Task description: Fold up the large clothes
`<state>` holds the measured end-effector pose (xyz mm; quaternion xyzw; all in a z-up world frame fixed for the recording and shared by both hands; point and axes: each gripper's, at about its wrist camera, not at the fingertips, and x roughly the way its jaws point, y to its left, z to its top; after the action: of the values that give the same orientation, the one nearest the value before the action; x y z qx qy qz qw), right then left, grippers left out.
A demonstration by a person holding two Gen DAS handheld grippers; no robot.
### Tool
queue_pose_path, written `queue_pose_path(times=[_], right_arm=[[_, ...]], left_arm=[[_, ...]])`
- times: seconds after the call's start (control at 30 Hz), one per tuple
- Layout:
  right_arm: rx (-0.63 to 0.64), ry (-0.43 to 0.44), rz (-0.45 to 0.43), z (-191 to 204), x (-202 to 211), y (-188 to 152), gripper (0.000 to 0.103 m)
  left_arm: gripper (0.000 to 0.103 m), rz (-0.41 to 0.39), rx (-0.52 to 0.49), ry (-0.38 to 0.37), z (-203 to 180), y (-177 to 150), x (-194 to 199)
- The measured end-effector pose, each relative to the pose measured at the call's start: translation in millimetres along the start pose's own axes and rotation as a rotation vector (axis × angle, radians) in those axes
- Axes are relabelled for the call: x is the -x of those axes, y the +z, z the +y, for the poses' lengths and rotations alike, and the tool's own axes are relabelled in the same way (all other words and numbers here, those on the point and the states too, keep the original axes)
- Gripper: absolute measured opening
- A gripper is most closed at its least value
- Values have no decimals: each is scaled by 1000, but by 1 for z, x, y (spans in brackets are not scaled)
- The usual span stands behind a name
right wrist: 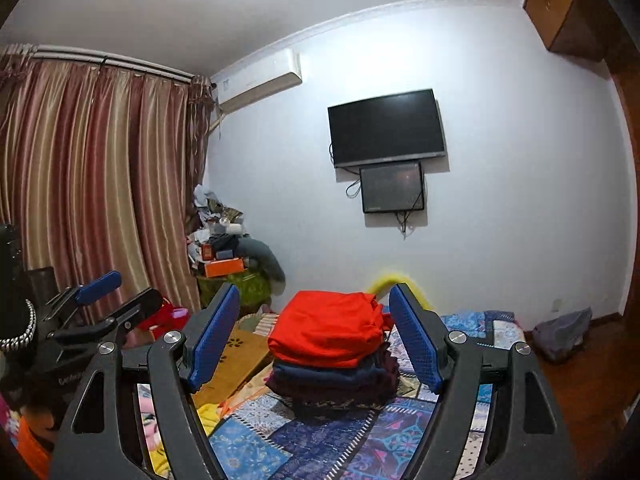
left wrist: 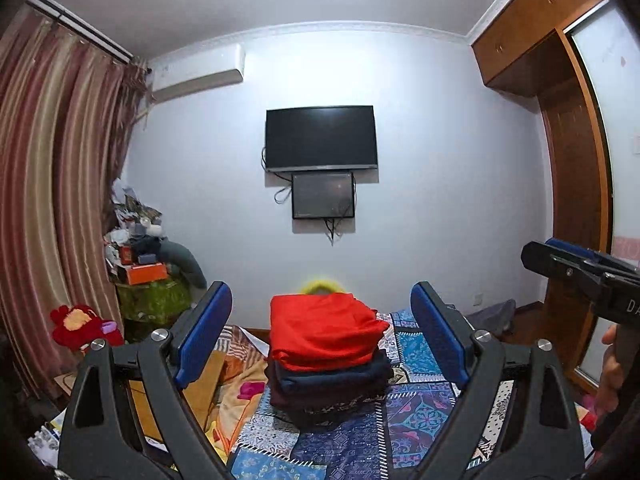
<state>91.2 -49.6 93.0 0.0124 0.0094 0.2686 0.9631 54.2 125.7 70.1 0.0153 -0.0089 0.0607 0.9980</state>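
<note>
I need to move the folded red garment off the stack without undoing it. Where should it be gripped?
Likely the red garment by its thick left and right folded edges, one gripper per side, coming in level just above the navy garment; both sides stand exposed.

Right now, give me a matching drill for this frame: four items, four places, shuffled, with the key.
Items:
1. red folded garment
2. TV
3. air conditioner
4. orange box

Places:
A. high on the wall beside the curtains
B. top of the folded stack on the bed
C. in the clutter pile in the corner
D. middle of the far wall, above a smaller screen

Pairs: 1-B, 2-D, 3-A, 4-C
</note>
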Motion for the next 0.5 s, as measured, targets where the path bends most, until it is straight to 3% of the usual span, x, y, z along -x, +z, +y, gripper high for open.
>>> queue_pose_path(times=[0.1, 0.2, 0.33, 0.5], right_arm=[[4, -7, 10, 4, -4, -1, 76], [-2, -16, 9, 6, -4, -2, 87], [24, -75, -3, 8, -9, -6, 91], [21, -89, 1, 6, -11, -10, 96]], left_arm=[[92, 11, 7, -15, -4, -9, 6], [92, 16, 3, 4, -8, -16, 8], [96, 18, 21, 13, -9, -22, 13], [98, 6, 33, 23, -7, -22, 18]])
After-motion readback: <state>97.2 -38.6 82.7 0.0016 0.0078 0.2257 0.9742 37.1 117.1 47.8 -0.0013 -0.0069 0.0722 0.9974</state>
